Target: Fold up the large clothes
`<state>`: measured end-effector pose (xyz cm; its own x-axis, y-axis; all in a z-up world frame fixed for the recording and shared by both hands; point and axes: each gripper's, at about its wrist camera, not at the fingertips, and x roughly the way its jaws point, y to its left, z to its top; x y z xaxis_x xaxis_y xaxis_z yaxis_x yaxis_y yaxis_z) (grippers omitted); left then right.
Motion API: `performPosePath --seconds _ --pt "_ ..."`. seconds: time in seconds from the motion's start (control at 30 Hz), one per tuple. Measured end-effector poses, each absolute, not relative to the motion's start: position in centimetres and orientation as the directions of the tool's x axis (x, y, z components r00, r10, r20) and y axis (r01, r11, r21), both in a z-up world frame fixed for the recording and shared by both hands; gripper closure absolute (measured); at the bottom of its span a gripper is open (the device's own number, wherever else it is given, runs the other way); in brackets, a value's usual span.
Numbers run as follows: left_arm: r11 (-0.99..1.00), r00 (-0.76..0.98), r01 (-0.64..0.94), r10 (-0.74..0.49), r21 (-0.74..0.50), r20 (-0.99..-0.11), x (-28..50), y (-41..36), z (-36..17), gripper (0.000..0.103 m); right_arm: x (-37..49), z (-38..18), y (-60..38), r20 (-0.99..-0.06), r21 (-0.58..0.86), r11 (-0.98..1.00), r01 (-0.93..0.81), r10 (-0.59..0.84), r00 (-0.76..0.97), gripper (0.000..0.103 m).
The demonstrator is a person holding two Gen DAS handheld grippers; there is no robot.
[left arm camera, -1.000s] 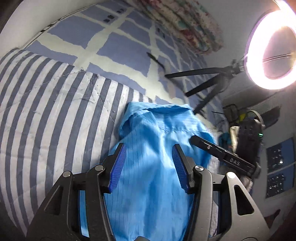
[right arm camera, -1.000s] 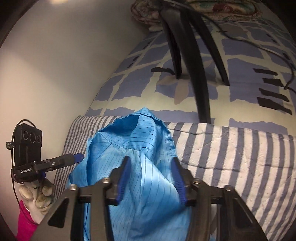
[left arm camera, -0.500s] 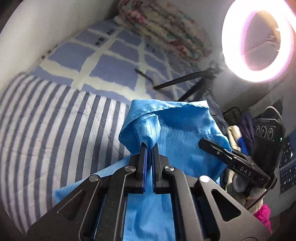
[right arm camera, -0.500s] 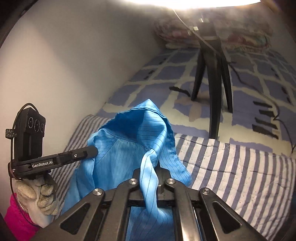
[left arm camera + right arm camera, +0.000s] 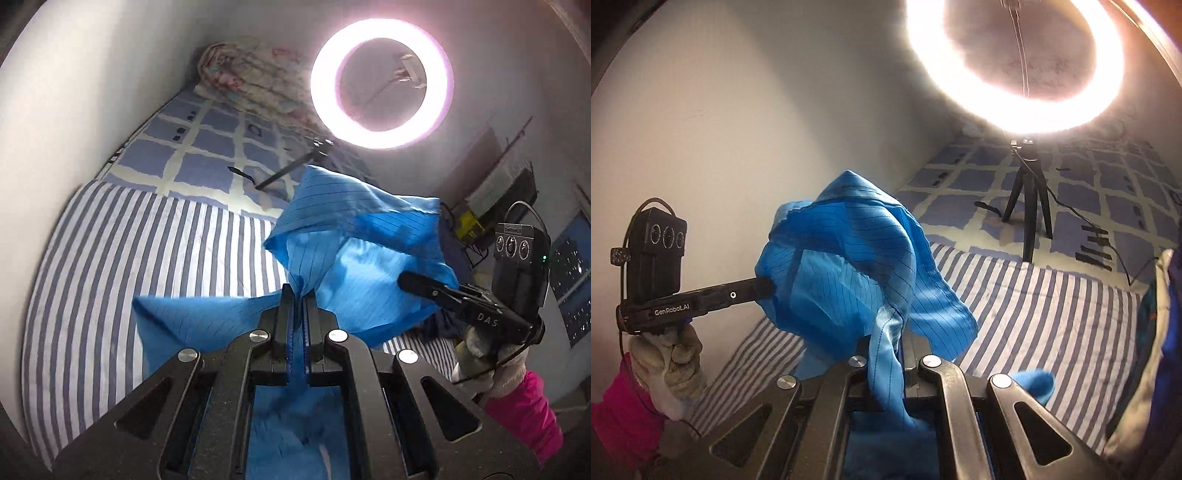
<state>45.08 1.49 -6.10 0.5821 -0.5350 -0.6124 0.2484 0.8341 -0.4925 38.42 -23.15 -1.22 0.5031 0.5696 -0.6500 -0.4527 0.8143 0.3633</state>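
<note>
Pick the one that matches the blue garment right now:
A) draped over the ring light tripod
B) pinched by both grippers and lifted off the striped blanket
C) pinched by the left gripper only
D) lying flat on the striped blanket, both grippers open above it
B: the left gripper and right gripper are each shut on a bunch of the blue garment, which hangs between them above the striped blanket.

My left gripper (image 5: 298, 295) is clamped on a fold of the blue pinstriped garment (image 5: 354, 258), which hangs raised above the striped quilt (image 5: 147, 251). My right gripper (image 5: 410, 280) grips the same garment at its right side, held by my gloved hand (image 5: 480, 354). A lit ring light (image 5: 382, 83) stands beyond, over the checked bedsheet (image 5: 207, 155).
</note>
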Motion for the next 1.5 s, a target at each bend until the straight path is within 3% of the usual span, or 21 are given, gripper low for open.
performPosePath --seconds 0.3,0.53,0.83,1.03,1.13,1.2,1.27,1.5 --pt "0.826 0.552 0.277 -0.555 -0.491 -0.622 31.7 1.7 -6.8 0.102 24.6 -1.0 -21.6 -0.708 0.286 0.825 -0.486 0.524 0.473 0.103" --pt "0.839 0.485 0.251 -0.540 -0.483 -0.688 24.2 1.1 -12.3 0.102 15.6 -6.3 -20.7 -0.758 0.280 0.839 -0.467 0.492 0.429 0.103" --pt "0.853 0.371 0.158 -0.519 -0.498 -0.770 19.1 1.1 -20.6 0.102 10.4 -13.1 -20.7 -0.822 0.279 0.864 -0.418 0.440 0.360 0.103" --pt "0.860 0.391 0.255 -0.510 -0.442 -0.766 15.0 1.6 -17.0 0.087 6.9 -10.4 -22.2 -0.797 0.310 0.843 -0.440 0.482 0.363 0.090" --pt "0.869 0.446 0.281 -0.495 -0.408 -0.746 13.1 2.5 -14.3 0.087 3.6 -7.2 -23.5 -0.758 0.316 0.832 -0.456 0.510 0.406 0.075" --pt "0.873 0.471 0.287 -0.488 -0.395 -0.735 12.1 3.4 -12.6 0.081 2.0 -5.7 -24.1 -0.746 0.306 0.832 -0.462 0.511 0.426 0.054" --pt "0.874 0.500 0.282 -0.486 -0.396 -0.717 11.1 4.4 -11.1 0.074 0.4 -4.2 -24.6 -0.740 0.261 0.844 -0.468 0.486 0.464 0.052" --pt "0.875 0.577 0.214 -0.472 -0.434 -0.666 10.0 7.6 -7.7 0.073 -3.8 -0.1 -27.3 -0.672 0.268 0.851 -0.451 0.501 0.546 0.052"
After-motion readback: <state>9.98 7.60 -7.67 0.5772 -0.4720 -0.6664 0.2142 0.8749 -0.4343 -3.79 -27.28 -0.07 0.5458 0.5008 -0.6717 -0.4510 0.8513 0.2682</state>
